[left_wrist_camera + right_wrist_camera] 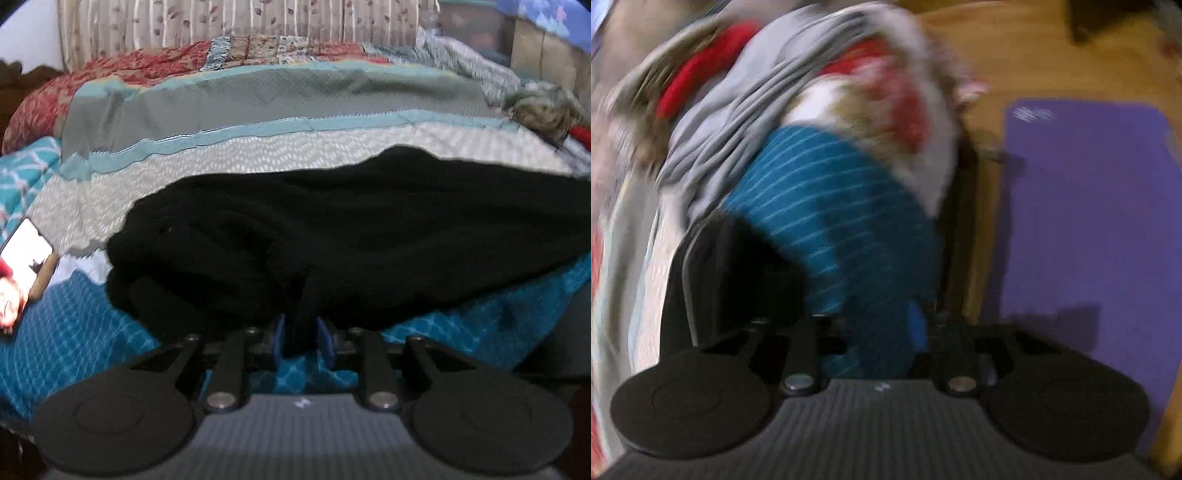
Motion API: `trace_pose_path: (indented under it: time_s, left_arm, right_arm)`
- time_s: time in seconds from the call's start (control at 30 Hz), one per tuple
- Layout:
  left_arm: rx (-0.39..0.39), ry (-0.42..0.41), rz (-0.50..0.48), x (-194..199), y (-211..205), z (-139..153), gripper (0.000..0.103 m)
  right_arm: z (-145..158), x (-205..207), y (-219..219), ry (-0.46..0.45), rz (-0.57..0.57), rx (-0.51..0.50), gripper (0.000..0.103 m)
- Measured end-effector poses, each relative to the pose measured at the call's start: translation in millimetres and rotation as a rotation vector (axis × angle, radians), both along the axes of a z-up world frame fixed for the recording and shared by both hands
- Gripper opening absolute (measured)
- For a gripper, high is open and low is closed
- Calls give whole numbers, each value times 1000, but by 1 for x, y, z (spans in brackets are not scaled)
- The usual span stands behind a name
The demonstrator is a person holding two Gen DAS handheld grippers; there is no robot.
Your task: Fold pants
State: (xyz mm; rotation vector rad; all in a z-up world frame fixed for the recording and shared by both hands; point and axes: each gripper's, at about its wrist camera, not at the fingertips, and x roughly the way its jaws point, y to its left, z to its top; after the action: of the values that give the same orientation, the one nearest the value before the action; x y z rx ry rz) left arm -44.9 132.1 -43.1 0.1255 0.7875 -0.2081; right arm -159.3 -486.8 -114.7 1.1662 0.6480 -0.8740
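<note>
The black pants (351, 229) lie in a wide heap across the bed's blue and grey quilt (85, 328). My left gripper (301, 341) is at their near edge. Its blue pads (280, 339) are closed on a hanging fold of the black cloth. In the blurred right wrist view a piece of the black pants (738, 258) lies at the left, over the left finger. My right gripper (864, 332) stands open above the blue striped quilt (831, 221), with only its right blue pad (918, 328) showing.
A lit phone (22, 266) lies on the bed at the left. Pillows (129, 77) and crumpled clothes (546, 107) lie at the far side. In the right wrist view, a pile of grey and red clothes (768, 92), the wooden floor (1015, 48) and a purple mat (1089, 221).
</note>
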Motion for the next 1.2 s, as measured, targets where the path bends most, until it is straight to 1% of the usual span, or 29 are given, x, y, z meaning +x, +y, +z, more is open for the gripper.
trace_pose_path:
  time_s: [0.03, 0.07, 0.13, 0.17, 0.2, 0.23, 0.3, 0.37, 0.4, 0.43, 0.47, 0.5, 0.53, 0.57, 0.6, 0.63, 0.67, 0.7, 0.73, 0.8, 0.83, 0.9, 0.93, 0.97, 1.0, 1.07, 1.1, 1.13, 1.2]
  left_arm:
    - [-41, -16, 16, -6, 11, 9, 26]
    - [-82, -34, 42, -9, 23, 18, 32]
    - [-180, -72, 127, -11, 53, 35, 42]
    - [-232, -84, 176, -8, 68, 41, 47]
    - [-293, -90, 231, -4, 86, 46, 48]
    - [-351, -87, 280, 3, 101, 48, 50]
    - [-466, -51, 361, 19, 124, 45, 60]
    - [-633, 8, 388, 44, 145, 34, 79]
    - [-706, 30, 405, 55, 153, 26, 79]
    - [-766, 51, 420, 66, 158, 17, 76]
    - [-797, 61, 427, 74, 160, 9, 63]
    - [-792, 60, 434, 82, 160, 1, 47]
    - [-761, 76, 445, 88, 155, -7, 15]
    - [-718, 90, 462, 93, 154, -9, 15]
    - [-654, 61, 472, 87, 148, -8, 15]
    - [-570, 6, 461, 80, 144, 0, 14]
    - [-478, -55, 454, 70, 141, 6, 14]
    - [-400, -83, 459, 60, 143, 9, 15]
    - [-383, -58, 470, 56, 148, 6, 16]
    - [-415, 64, 507, 58, 158, -16, 21]
    - [-418, 99, 516, 60, 159, -25, 25]
    - [-389, 71, 520, 53, 157, -19, 36]
    - [-383, 45, 532, 48, 158, -10, 46]
    - [-385, 12, 564, 43, 161, 1, 45]
    - [-391, -26, 600, 37, 163, 10, 45]
    - [-433, -104, 641, 25, 170, 29, 43]
    - [-456, -129, 633, 22, 165, 38, 43]
    - [-468, -138, 606, 27, 160, 44, 43]
    - [-454, -127, 513, 42, 134, 47, 43]
  right_arm:
    - [5, -5, 3, -15, -34, -25, 41]
    - [17, -3, 6, -21, -25, -78, 41]
    - [43, 10, 18, -28, 50, -196, 41]
    - [57, 18, 27, -52, 92, -243, 41]
    - [69, 28, 37, -85, 137, -280, 42]
    - [81, 41, 49, -120, 190, -313, 43]
    - [98, 66, 75, -164, 299, -356, 45]
    - [105, 95, 112, -184, 434, -383, 46]
    - [105, 108, 131, -189, 496, -384, 46]
    - [103, 123, 152, -190, 562, -380, 46]
    - [97, 128, 169, -189, 620, -376, 46]
    - [91, 140, 189, -181, 672, -371, 46]
    - [84, 149, 206, -168, 718, -362, 46]
    - [75, 157, 220, -153, 764, -344, 46]
    - [64, 165, 234, -124, 811, -317, 44]
    - [52, 174, 242, -78, 847, -291, 45]
    - [43, 177, 253, -46, 857, -308, 46]
    - [41, 174, 263, -55, 861, -373, 48]
    - [40, 173, 271, -52, 887, -418, 50]
    - [39, 176, 279, -40, 939, -494, 51]
    - [39, 177, 280, -37, 953, -512, 52]
    - [38, 180, 268, -27, 967, -521, 52]
    - [44, 179, 266, -38, 962, -512, 52]
    - [50, 177, 260, -95, 959, -496, 51]
    - [57, 162, 255, -155, 965, -499, 51]
    - [73, 150, 258, -226, 1002, -572, 52]
    - [77, 148, 262, -252, 1033, -595, 52]
    - [75, 147, 262, -269, 1060, -586, 52]
    - [60, 155, 264, -274, 1092, -496, 52]
